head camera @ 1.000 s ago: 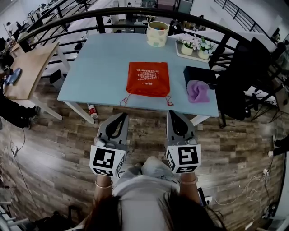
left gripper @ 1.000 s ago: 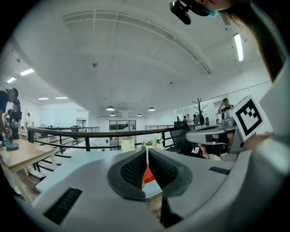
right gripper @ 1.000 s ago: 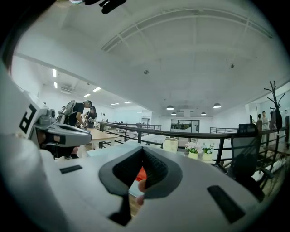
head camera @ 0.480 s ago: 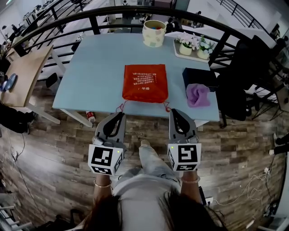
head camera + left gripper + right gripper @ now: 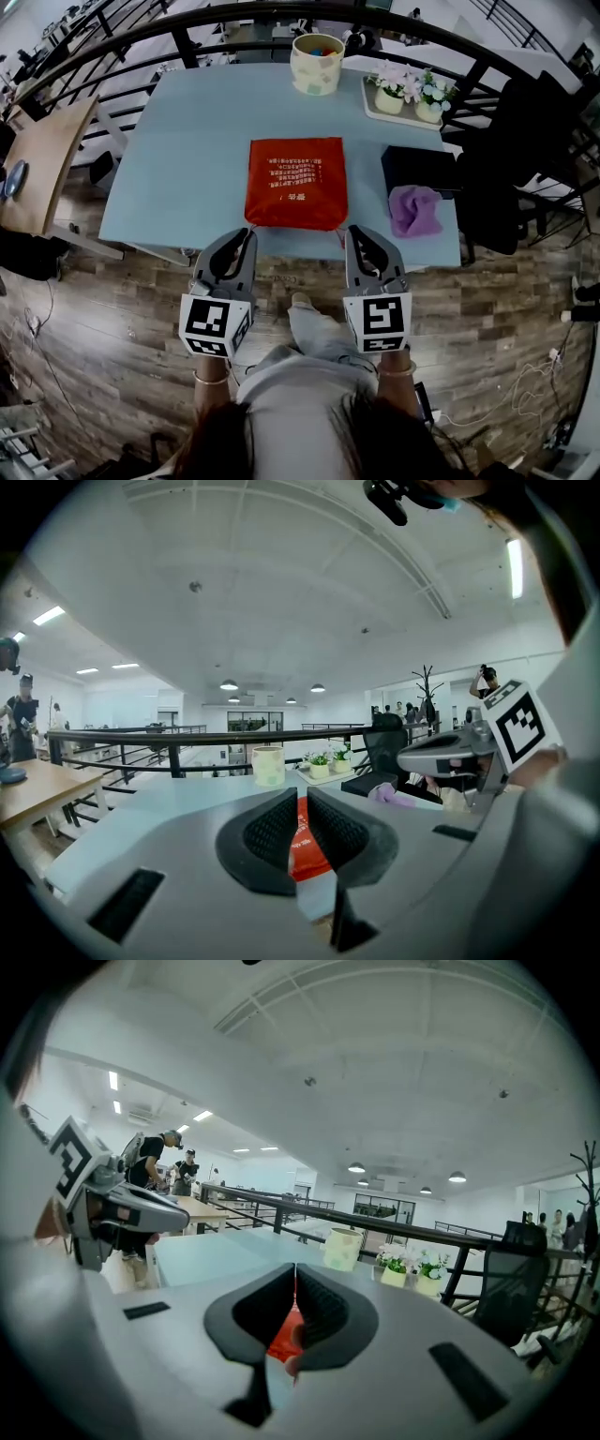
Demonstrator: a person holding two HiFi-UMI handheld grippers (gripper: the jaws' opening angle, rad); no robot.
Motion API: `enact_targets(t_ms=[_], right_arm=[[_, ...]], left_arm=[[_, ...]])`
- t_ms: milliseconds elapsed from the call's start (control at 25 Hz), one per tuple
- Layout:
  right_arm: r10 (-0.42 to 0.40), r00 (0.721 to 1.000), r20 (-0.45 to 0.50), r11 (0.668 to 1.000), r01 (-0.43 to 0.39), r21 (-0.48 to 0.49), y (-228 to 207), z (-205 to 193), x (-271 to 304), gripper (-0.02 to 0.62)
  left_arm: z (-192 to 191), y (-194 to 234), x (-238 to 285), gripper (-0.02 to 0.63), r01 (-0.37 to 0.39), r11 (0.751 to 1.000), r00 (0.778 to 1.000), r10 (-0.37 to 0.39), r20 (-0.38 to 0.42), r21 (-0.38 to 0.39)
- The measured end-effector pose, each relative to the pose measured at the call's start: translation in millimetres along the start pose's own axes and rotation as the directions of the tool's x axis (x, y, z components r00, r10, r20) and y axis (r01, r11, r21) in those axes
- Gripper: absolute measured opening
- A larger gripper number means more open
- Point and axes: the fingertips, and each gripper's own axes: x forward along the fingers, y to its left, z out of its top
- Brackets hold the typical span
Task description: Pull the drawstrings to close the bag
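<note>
A red drawstring bag (image 5: 296, 183) lies flat on the light blue table (image 5: 178, 150), its mouth toward the near edge. Thin red drawstrings (image 5: 250, 225) trail from its two near corners. My left gripper (image 5: 246, 232) hovers just short of the near left corner, its jaws shut on nothing. At the near right corner my right gripper (image 5: 354, 232) is also shut and empty. In the left gripper view the bag (image 5: 302, 841) shows behind the left gripper (image 5: 302, 794). The right gripper view shows red bag (image 5: 281, 1340) behind the right gripper (image 5: 295, 1267).
At the table's far edge stand a dotted cup (image 5: 316, 64) and a tray of flower pots (image 5: 412, 94). A dark box (image 5: 419, 167) and a purple cloth (image 5: 415, 208) lie right of the bag. A black chair (image 5: 525, 159) stands to the right, a wooden table (image 5: 42, 150) to the left.
Both grippers have moved forward to the table's near edge, up to the bag's near corners. Their jaws stay shut, and the bag has not moved.
</note>
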Motion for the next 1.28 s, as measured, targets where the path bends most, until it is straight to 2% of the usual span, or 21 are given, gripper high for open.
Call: enact_targets(t_ms=[640, 1040, 1160, 1280], right_arm=[[0.123, 0.983, -0.137, 0.992, -0.121, 0.019, -24, -59, 62, 0.026], [0.190, 0.948, -0.256, 0.981, -0.196, 0.002, -16, -109, 88, 0.029], [0.211, 0.930, -0.300, 0.974, -0.226, -0.015, -13, -122, 94, 0.066], [0.224, 0.912, -0.343, 0.968, -0.248, -0.028, -8, -131, 98, 0.077]], left_arm=[[-45, 25, 68, 0.028, -0.003, 1.000, 0.987, 0.001, -0.159, -0.009], [-94, 37, 85, 0.075, 0.010, 0.999, 0.955, -0.021, -0.296, -0.036], [-109, 41, 89, 0.089, 0.018, 0.999, 0.940, -0.030, -0.340, -0.037], [-122, 45, 91, 0.098, 0.020, 0.999, 0.926, -0.036, -0.375, -0.045]])
